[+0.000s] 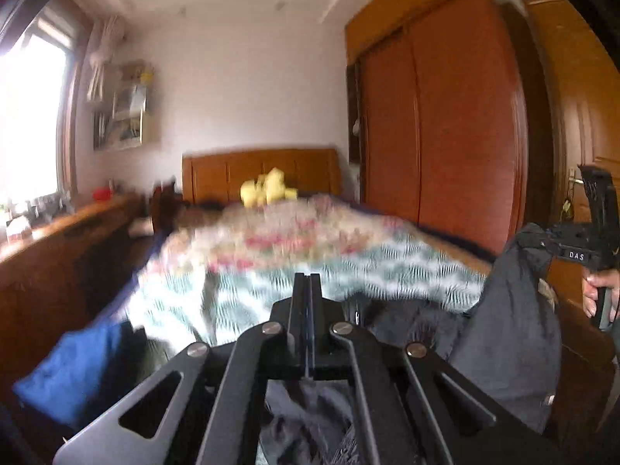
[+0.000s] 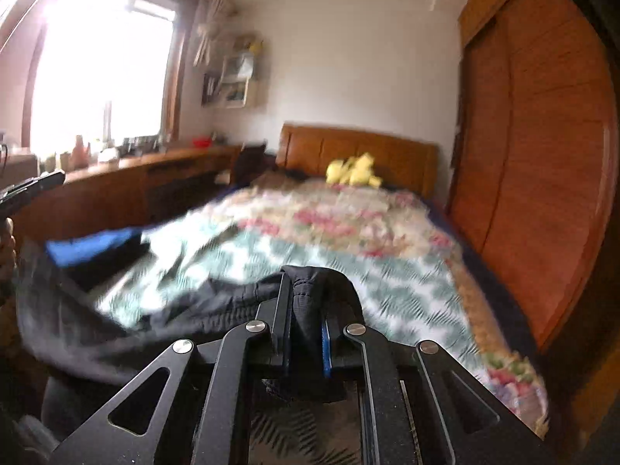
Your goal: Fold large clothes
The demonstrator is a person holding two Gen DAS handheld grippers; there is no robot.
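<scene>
A large dark grey garment hangs stretched between my two grippers above the bed. In the right wrist view my right gripper is shut on a bunched edge of the garment, which sags away to the left. My left gripper has its jaws pressed together, with dark cloth hanging just under and behind them. The right gripper shows at the right edge of the left wrist view, cloth bunched in it, a hand on its handle. The left gripper peeks in at the far left.
The bed carries a floral and green patterned quilt and a yellow plush toy by the headboard. A blue cloth lies at the bed's left edge. A long wooden counter runs on the left, a wardrobe on the right.
</scene>
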